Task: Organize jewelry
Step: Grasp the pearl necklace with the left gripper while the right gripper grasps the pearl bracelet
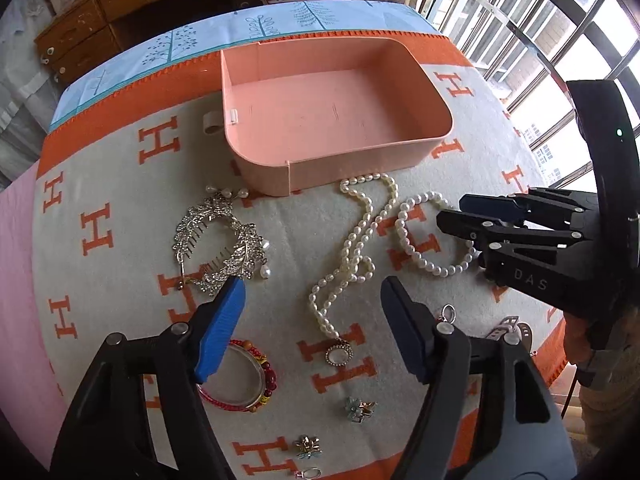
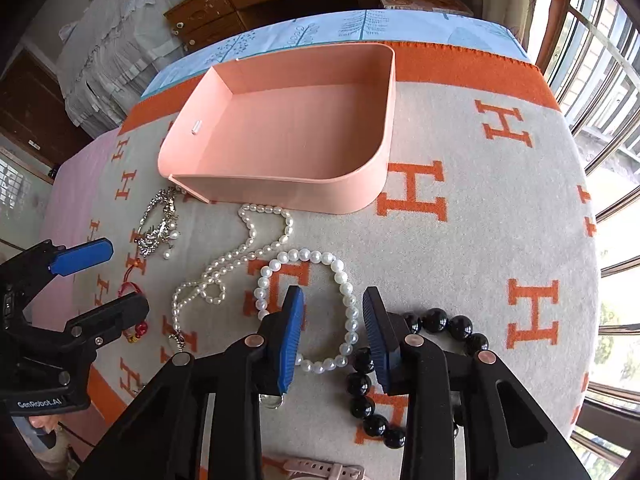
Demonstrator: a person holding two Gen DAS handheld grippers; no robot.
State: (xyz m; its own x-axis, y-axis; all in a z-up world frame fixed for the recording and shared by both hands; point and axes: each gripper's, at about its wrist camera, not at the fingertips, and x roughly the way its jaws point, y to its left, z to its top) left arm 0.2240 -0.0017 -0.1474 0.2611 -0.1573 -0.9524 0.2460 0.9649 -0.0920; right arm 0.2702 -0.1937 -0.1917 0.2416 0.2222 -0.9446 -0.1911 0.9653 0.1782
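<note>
Wooden dresser (image 1: 92,24) along far wall, barred windows (image 1: 560,52) at right letting in daylight, white lace cloth (image 2: 108,40)

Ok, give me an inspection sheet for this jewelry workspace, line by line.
Surface: blanket, cream with orange H's, over table.
Job's things: pink box empty; pearl necklace, pearl bracelet, black beads, comb, bangle, small pieces loose on blanket.
Clutter: watch strap near front edge.
Grippers: left gripper open, empty; right gripper open over pearl bracelet.
Cables: nothing seen.
Surroundings: dresser, window.
</note>
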